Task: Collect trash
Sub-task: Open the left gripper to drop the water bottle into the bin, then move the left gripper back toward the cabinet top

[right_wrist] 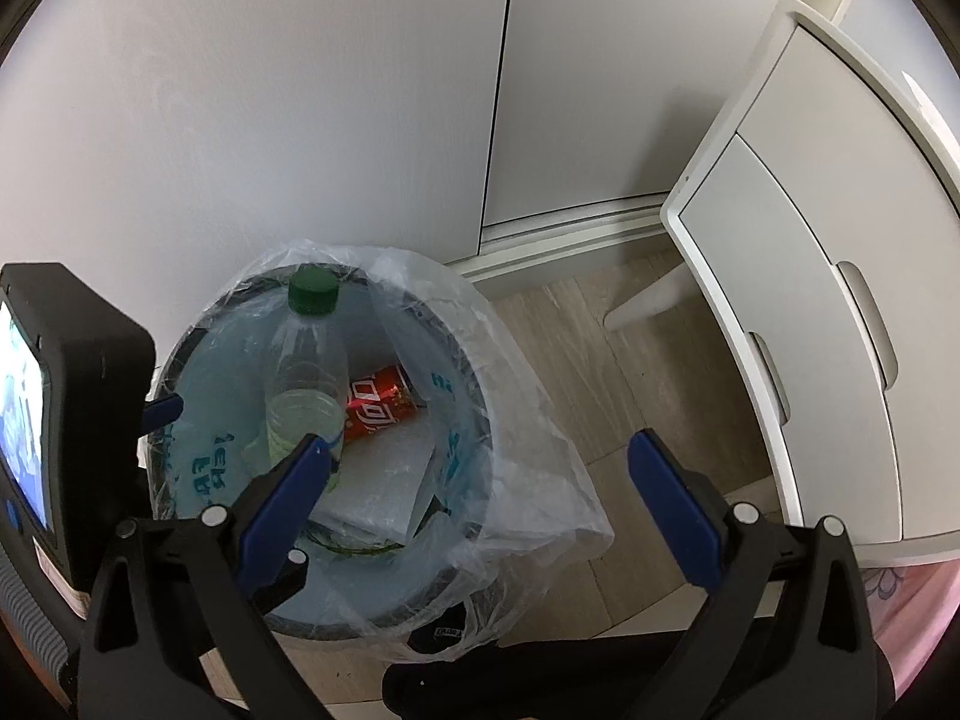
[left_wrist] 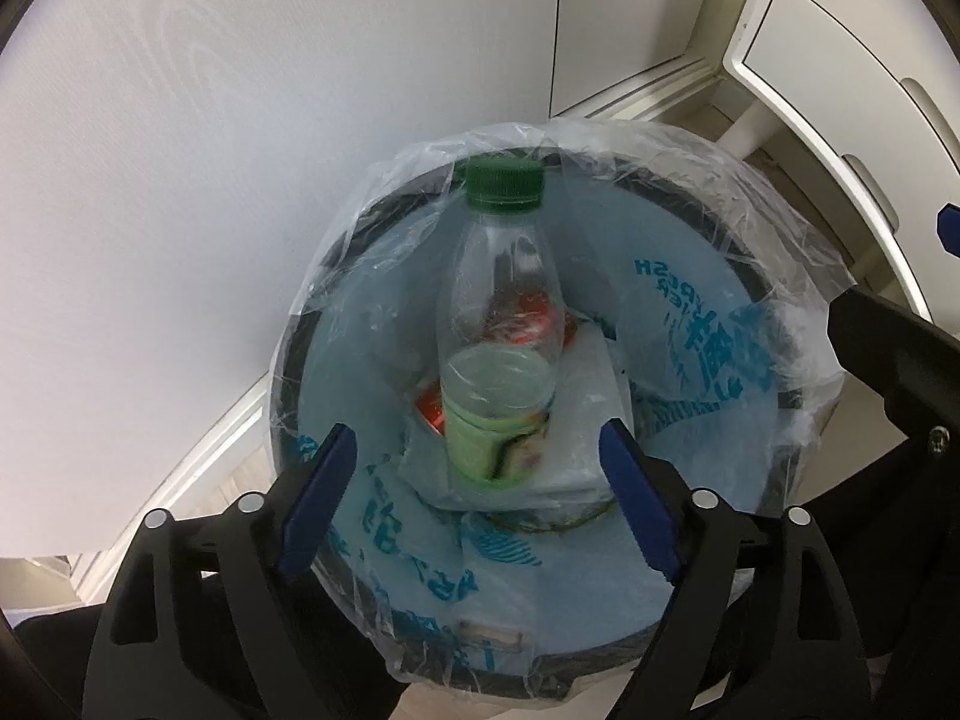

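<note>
A round trash bin (left_wrist: pixel 774 414) (right_wrist: pixel 480 384) lined with a clear and blue plastic bag stands on the floor by the wall. Inside it a clear plastic bottle (left_wrist: pixel 498 324) (right_wrist: pixel 306 378) with a green cap and green label stands upright, free of the fingers. A red soda can (right_wrist: pixel 378 405) (left_wrist: pixel 528 315) and white paper (right_wrist: pixel 384 480) lie at the bottom. My left gripper (left_wrist: pixel 474 483) is open above the bin, its blue fingers wide on either side of the bottle's base. My right gripper (right_wrist: pixel 480 480) is open and empty over the bin's right rim.
A white cabinet (right_wrist: pixel 810 300) (left_wrist: pixel 840 90) with drawer handles stands to the right on legs. A white wall (right_wrist: pixel 240 90) and baseboard run behind the bin. Wood-look floor (right_wrist: pixel 630 360) lies between bin and cabinet. The left gripper's body (right_wrist: pixel 54 420) shows at the left edge of the right wrist view.
</note>
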Tool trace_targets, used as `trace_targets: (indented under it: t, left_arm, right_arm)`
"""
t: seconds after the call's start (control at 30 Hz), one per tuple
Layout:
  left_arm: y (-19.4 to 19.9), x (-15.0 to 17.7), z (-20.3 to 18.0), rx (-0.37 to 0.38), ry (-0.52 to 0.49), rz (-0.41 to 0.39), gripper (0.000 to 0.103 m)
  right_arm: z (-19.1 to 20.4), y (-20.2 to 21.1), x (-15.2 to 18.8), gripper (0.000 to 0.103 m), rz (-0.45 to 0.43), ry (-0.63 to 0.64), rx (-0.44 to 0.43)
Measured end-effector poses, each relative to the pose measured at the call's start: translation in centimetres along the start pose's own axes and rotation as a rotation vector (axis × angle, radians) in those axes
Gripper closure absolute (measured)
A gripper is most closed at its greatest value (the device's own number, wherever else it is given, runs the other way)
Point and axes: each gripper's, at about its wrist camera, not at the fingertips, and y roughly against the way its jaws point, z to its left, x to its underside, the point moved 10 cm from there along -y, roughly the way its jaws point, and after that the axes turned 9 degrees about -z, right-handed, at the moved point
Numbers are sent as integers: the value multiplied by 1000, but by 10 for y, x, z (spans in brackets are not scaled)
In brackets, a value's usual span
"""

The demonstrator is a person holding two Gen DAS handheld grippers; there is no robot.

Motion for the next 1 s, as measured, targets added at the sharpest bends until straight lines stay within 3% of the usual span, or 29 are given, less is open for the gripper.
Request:
trace_targets:
  t: [0.23, 0.77, 1.0]
  left_arm:
    - [-3, 1, 2, -11, 9, -2, 6]
    - [10, -6, 14, -51, 41, -54, 6]
    - [42, -30, 22, -55, 64, -149, 6]
  right_arm:
    - [0, 1, 0, 6, 2, -1, -2]
    - [-5, 9, -5, 6, -29, -23, 2]
    - [-37, 52, -39, 6, -156, -96, 55]
